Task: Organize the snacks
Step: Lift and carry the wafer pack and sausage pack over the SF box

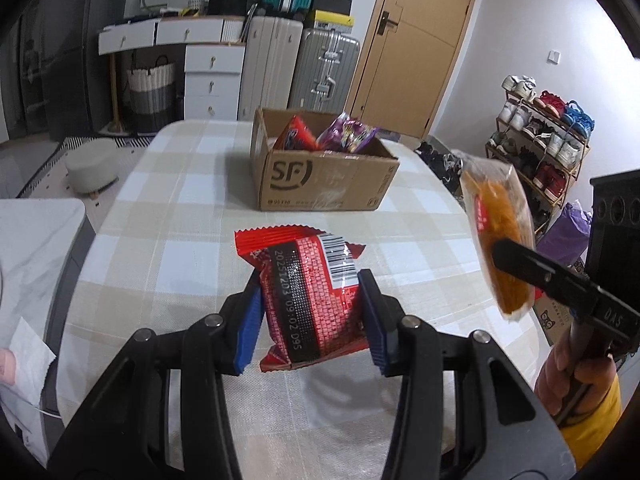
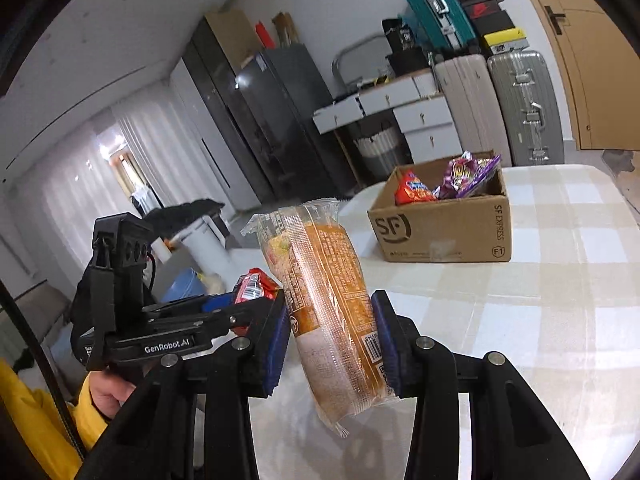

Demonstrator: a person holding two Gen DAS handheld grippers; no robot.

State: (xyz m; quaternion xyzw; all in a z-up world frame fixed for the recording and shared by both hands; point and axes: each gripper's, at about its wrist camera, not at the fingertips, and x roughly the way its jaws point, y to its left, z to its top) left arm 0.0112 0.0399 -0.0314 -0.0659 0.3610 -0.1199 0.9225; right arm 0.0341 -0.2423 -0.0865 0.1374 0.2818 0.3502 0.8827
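Observation:
My left gripper [image 1: 310, 312] is shut on a red snack packet [image 1: 310, 292] and holds it above the checked tablecloth. My right gripper [image 2: 332, 340] is shut on a clear-wrapped orange cake packet [image 2: 328, 304], held upright above the table; the packet also shows in the left wrist view [image 1: 498, 236] at the right. The left gripper with the red packet [image 2: 254, 286] shows at the left of the right wrist view. A cardboard SF box [image 1: 320, 184] stands farther back on the table and holds a red bag [image 1: 296, 134] and a purple bag [image 1: 348, 136]. The box shows in the right wrist view too [image 2: 444, 232].
The table [image 1: 180, 208] has a beige and white checked cloth. Suitcases [image 1: 324, 72], white drawers [image 1: 214, 76] and a wooden door [image 1: 416, 40] stand behind it. A shoe rack [image 1: 540, 136] is at the right. A small stool [image 1: 92, 168] sits on the floor at the left.

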